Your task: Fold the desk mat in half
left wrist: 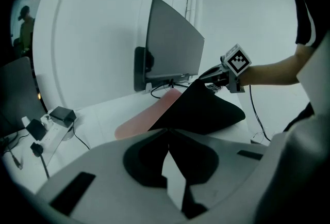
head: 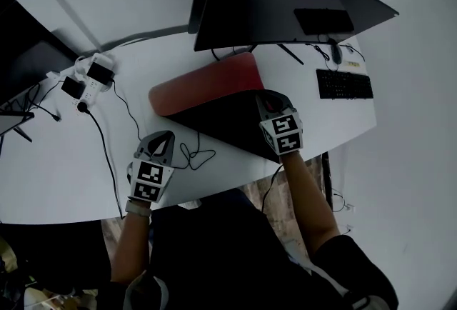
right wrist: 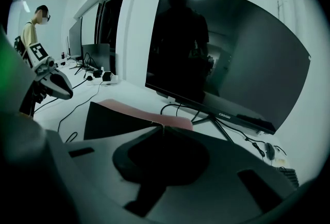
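The desk mat [head: 214,80] lies on the white desk [head: 64,166] in front of the monitor, red on top and black underneath. Its right part is lifted and turned over, so the black underside [head: 228,123] faces up. My right gripper [head: 270,96] is shut on the mat's raised corner; in the right gripper view the jaws [right wrist: 162,126] meet on the mat's edge [right wrist: 116,120]. My left gripper [head: 163,137] hangs over the desk left of the mat, apart from it, shut with nothing in it [left wrist: 167,131]. The left gripper view shows the raised mat [left wrist: 201,109] and the right gripper [left wrist: 216,76].
A wide monitor [head: 285,5] stands behind the mat. A keyboard [head: 344,83] and mouse [head: 335,51] lie to the right. A power strip with plugs [head: 89,80] sits at the left, and a looped cable [head: 193,155] lies near my left gripper. A person [right wrist: 33,24] stands far off.
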Motion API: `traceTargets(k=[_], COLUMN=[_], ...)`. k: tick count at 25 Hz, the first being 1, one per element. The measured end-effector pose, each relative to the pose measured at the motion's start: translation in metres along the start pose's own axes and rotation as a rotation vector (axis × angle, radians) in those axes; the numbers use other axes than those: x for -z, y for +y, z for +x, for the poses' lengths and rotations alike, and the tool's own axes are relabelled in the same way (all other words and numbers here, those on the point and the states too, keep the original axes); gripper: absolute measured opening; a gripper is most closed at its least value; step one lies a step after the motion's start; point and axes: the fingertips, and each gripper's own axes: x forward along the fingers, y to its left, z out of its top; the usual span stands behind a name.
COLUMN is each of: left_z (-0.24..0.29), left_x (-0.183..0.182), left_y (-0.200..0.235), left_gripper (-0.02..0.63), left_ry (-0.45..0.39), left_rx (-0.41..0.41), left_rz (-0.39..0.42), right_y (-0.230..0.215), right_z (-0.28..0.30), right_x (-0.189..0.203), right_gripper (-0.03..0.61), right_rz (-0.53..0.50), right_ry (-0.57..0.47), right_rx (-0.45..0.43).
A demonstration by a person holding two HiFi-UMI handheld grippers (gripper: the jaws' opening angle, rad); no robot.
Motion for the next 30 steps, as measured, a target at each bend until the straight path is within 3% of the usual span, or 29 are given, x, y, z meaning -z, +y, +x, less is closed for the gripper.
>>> traceTargets(k=[15, 30], left_z=[0.079, 0.135], left_x=[-0.015, -0.033], left_y=[0.016, 0.021], left_gripper=[0.008, 0.008], left_ry=[0.06, 0.094], left_rx=[-0.126, -0.151], left_rz=[-0.08, -0.138], right_y=[-0.063, -0.106], right_z=[0.064, 0.122], right_x=[0.002, 0.0], right_gripper=[0.026, 0.026], right_rz=[0.008, 0.023], right_ry=[-0.022, -0.03], right_rx=[-0.07, -0.092])
